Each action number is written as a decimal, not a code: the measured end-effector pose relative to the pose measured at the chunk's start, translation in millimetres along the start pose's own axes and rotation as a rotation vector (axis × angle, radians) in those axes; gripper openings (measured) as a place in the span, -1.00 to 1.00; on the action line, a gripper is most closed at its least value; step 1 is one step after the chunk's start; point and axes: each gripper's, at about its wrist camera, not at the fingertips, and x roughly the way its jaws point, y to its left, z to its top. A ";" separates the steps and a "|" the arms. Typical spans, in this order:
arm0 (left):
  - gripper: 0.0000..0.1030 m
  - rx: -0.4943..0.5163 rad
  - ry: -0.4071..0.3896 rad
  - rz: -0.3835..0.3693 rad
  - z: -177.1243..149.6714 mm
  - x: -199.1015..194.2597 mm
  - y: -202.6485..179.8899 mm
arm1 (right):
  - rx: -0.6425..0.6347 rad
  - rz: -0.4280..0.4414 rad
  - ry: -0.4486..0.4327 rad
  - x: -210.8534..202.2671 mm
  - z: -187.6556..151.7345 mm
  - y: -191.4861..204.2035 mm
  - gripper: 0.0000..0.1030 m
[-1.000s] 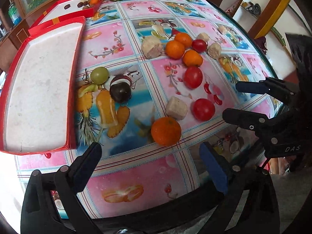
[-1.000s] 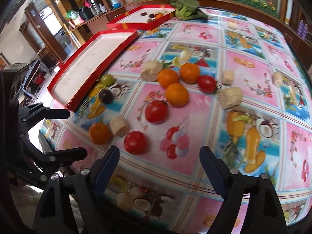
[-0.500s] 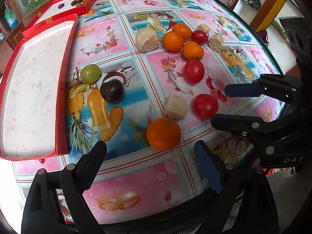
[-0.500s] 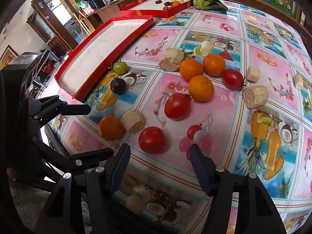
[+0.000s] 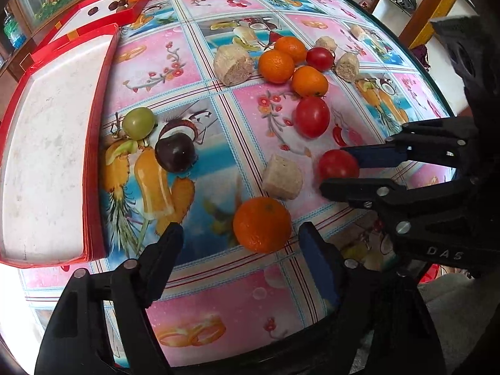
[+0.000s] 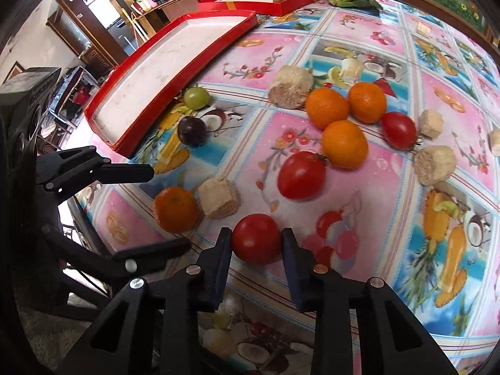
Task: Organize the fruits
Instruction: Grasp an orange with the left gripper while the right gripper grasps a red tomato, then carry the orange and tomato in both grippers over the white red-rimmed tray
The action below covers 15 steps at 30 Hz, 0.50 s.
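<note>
The landmark is the nearest tomato (image 6: 257,239), which lies near the front edge of the table (image 6: 390,34). Far to its left, the empty red tray (image 6: 150,72) lies by the table edge, with a green fruit (image 6: 196,97) and a dark plum (image 6: 192,130) just beside the tray. Closer on the left, the left gripper (image 5: 240,251) has its fingers spread wide, just in front of an orange (image 5: 262,224) and not touching it. A beige chunk (image 6: 219,198) lies between this orange and the tomato. The right gripper (image 6: 257,251) pinches the tomato from both sides. Beyond it lie a second tomato (image 6: 300,175) and three oranges (image 6: 343,143).
</note>
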 end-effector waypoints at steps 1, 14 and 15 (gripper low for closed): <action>0.41 -0.004 -0.004 -0.001 0.2 -0.3 -0.4 | 0.008 -0.003 -0.001 -1.3 -0.5 -1.9 -0.38; -0.36 -0.045 -0.038 -0.124 4.2 -14.3 8.6 | 0.016 -0.013 -0.048 -27.2 5.6 -7.6 -0.38; -0.36 -0.067 -0.050 -0.123 4.8 -20.0 15.5 | 0.017 -0.007 -0.056 -29.7 8.7 -6.6 -0.38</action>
